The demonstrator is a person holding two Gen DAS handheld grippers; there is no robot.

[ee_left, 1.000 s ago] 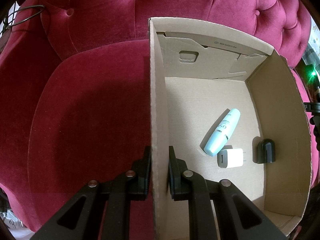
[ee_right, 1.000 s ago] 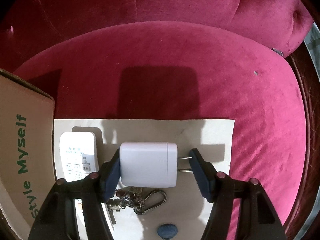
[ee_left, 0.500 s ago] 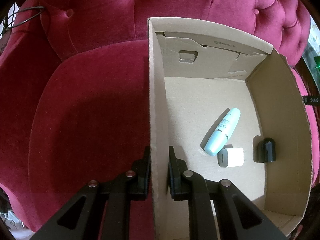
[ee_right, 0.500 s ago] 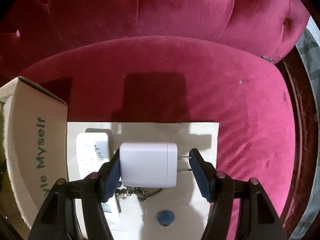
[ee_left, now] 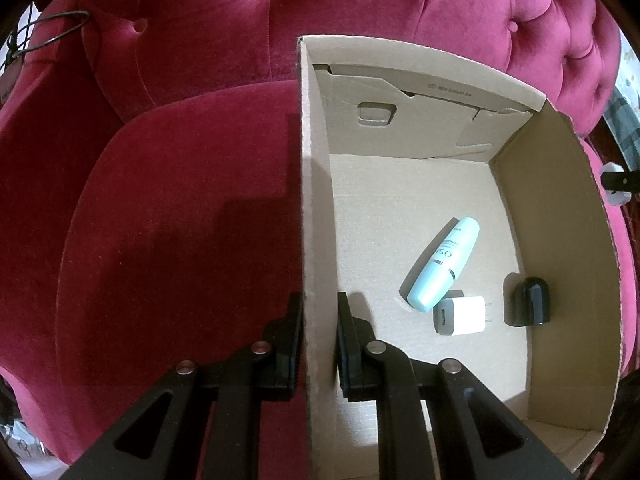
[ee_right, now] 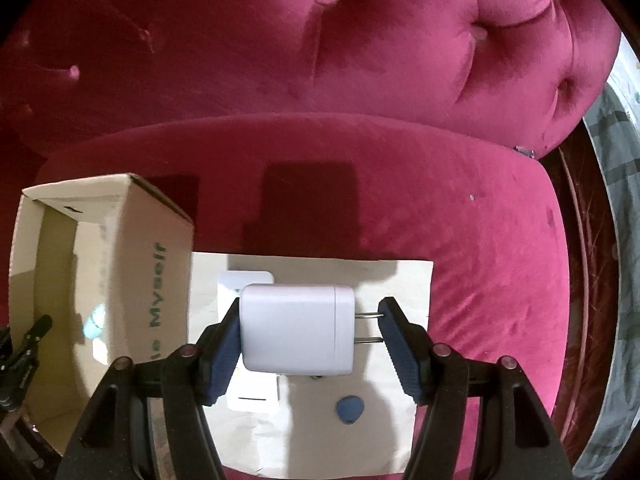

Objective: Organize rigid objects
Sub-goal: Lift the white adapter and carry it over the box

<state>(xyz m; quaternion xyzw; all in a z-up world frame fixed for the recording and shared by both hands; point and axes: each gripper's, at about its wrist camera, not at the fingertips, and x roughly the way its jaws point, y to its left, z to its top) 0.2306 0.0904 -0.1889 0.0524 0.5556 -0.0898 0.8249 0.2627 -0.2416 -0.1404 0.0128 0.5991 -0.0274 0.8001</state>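
Since one second ago your right gripper has lifted the white charger toward the box, pinching the stiff, light, smooth body against its prongs; your left gripper clamps the box wall.

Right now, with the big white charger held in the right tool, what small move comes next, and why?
Probably carry the white charger, clamped in the right tool, leftward over the cardboard box. It hangs above the paper sheet, beside the box, not over it. The left tool grips the box wall, steadying it.
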